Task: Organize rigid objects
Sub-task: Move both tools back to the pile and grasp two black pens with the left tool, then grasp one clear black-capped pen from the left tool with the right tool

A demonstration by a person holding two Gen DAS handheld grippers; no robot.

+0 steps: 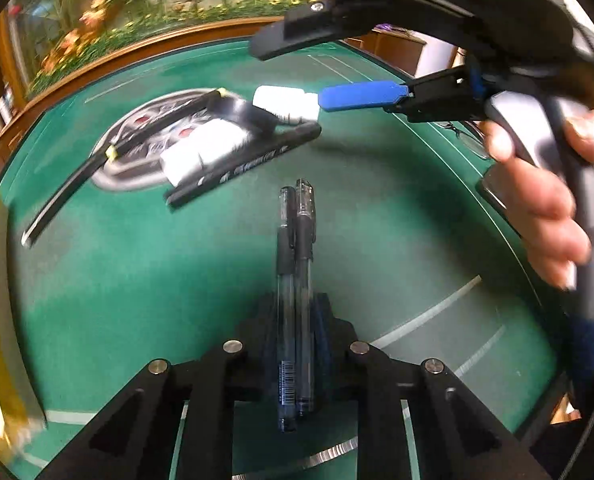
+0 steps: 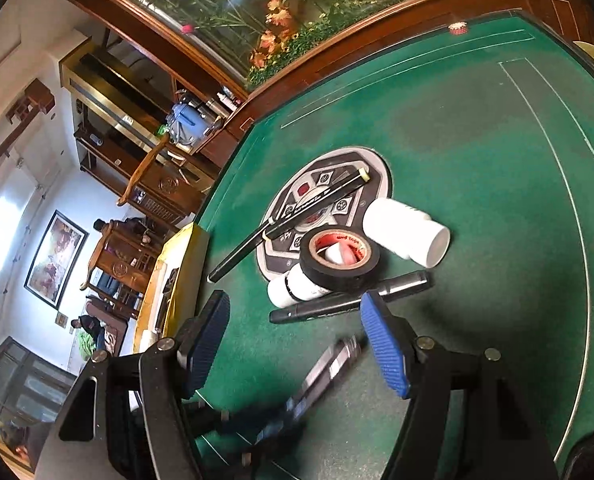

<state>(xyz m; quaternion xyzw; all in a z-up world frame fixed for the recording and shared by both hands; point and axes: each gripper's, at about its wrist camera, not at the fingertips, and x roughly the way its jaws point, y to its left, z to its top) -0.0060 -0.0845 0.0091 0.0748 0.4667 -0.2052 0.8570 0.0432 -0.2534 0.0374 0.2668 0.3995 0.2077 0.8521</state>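
Observation:
Two clear pens with black grips [image 1: 295,248] lie side by side between my left gripper's [image 1: 295,316] fingers, which are shut on them above the green felt table [image 1: 177,280]. In the right wrist view the same pens [image 2: 329,368] show as a blur under my right gripper [image 2: 297,340], whose blue pads [image 2: 385,344] stand wide apart with nothing between them. Ahead on the table lie a black tape roll [image 2: 339,258], a large white bottle [image 2: 405,232], a small white bottle [image 2: 293,290], a black marker [image 2: 349,300] and long black pens [image 2: 297,216].
A round emblem [image 2: 325,184] marks the table's middle, under the cluster. A yellow box [image 2: 173,280] sits at the table's left edge. A hand [image 1: 545,192] holds the right gripper [image 1: 361,98] at the upper right. A wooden-framed flower panel [image 2: 297,20] borders the far side.

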